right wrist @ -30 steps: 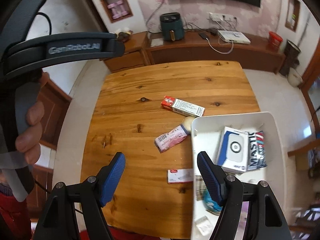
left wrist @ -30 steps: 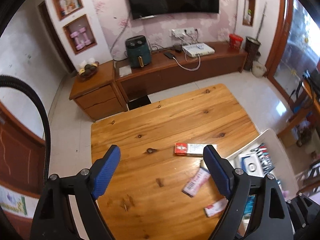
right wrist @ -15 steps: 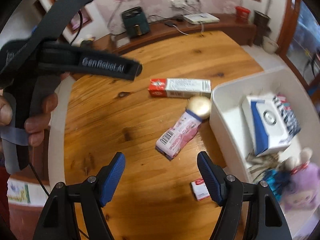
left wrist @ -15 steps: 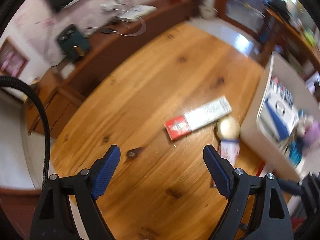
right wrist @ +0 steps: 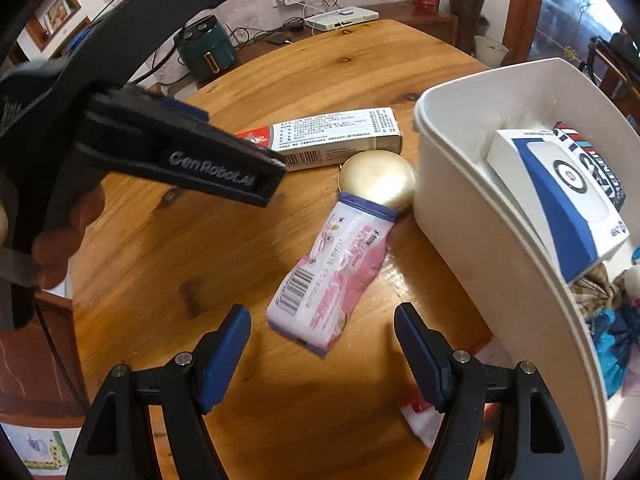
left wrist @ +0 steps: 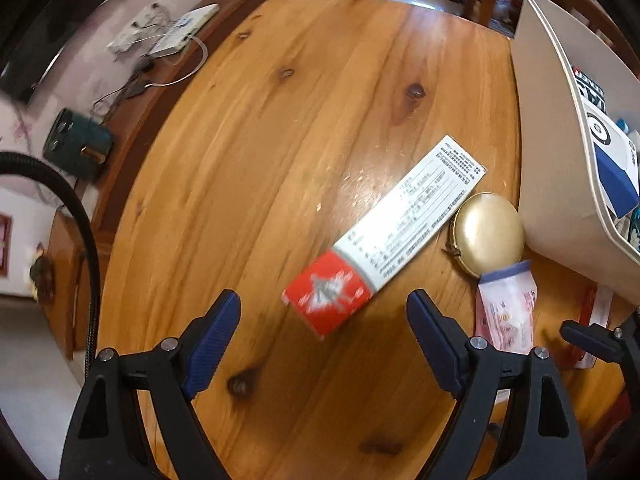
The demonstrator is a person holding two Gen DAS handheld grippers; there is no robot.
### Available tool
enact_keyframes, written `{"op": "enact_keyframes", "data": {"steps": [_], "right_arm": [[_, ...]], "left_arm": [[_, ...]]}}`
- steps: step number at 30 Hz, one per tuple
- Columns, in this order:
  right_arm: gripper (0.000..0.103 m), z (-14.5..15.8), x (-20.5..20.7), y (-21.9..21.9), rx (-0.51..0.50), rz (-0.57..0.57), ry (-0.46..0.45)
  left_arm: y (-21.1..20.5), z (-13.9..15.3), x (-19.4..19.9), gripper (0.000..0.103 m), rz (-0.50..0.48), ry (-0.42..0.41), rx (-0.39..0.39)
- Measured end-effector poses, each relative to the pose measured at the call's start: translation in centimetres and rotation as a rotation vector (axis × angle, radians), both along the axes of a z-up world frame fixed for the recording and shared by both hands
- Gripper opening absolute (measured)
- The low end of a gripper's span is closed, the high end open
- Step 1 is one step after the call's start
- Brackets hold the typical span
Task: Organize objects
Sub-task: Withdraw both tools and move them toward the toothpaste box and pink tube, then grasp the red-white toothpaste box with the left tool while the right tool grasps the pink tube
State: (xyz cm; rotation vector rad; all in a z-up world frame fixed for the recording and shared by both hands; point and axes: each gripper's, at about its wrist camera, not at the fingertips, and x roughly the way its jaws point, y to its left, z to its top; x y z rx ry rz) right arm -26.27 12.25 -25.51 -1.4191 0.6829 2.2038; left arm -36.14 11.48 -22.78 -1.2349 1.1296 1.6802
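A long red and white box (left wrist: 384, 236) lies on the wooden table (left wrist: 280, 128); its red end sits just beyond my open, empty left gripper (left wrist: 324, 340). It also shows in the right wrist view (right wrist: 340, 136). A round gold case (left wrist: 489, 234) (right wrist: 378, 178) lies beside a white bin (left wrist: 552, 184) (right wrist: 480, 208). A pink packet (right wrist: 332, 276) (left wrist: 506, 312) lies in front of my open, empty right gripper (right wrist: 322, 344). The left gripper's body (right wrist: 180, 152) hangs over the box's red end in the right wrist view.
The white bin holds a blue and white box (right wrist: 560, 192), cloth and other items. A small red and white packet (right wrist: 424, 416) lies by the bin near the right fingers. A cabinet with a green appliance (right wrist: 206, 50) stands beyond the table.
Both grippers have dropped toward the table and moved in. The red and white box now sits close before the left gripper, the pink packet close before the right. Both stay open.
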Motion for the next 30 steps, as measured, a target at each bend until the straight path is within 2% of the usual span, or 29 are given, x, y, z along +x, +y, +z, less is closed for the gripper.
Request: {"op": "enact_keyframes", "data": {"steps": [5,10,13,14,16,17,19,20,26,30], "right_arm": [[0.075,-1.1,-0.7,0.6,-0.007,-0.028,-0.009],[0.075,-1.5,-1.1,0.9,0.024,-0.042,-0.012],[0.074,-1.5,-1.2,0.7,0.058,-0.031,-0.029],[0.073,-1.5,-1.1,0.5,0.075,-0.030,-0.034],[0.064,-1.5,-1.0,0.4,0.108,-0.027,-0.053],[0.061,-1.5,-0.9,0.3,0.124,-0.024,-0.060],[0.045,-1.4,-0.7,0.3,0.144,-0.021,-0.067],[0.042,-1.3,-0.5,0.4,0.149,-0.020,-0.066],[0.038,-1.2,-0.3,0.3,0.140,0.006,-0.063],[0.037,-0.6,0.3,0.1,0.121,0.032,-0.060]], "left_arm": [[0.9,-1.3,-0.4,0.087,-0.060,-0.031,-0.020],[2.0,-2.0,-1.1,0.088,-0.044,-0.110,-0.007],[2.6,-1.9,-1.3,0.086,-0.038,-0.117,0.009],[2.7,-1.9,-1.3,0.082,-0.035,-0.126,0.014],[2.5,-1.8,-1.3,0.070,-0.032,-0.166,0.037],[2.6,-1.6,-1.2,0.061,-0.033,-0.166,0.044],[2.6,-1.4,-0.7,0.044,-0.048,-0.164,0.052],[2.6,-1.3,-0.5,0.038,-0.051,-0.163,0.054],[1.5,-1.0,0.3,0.037,0.001,-0.119,0.039],[-0.4,-0.2,0.5,0.037,0.109,-0.116,0.050]]}}
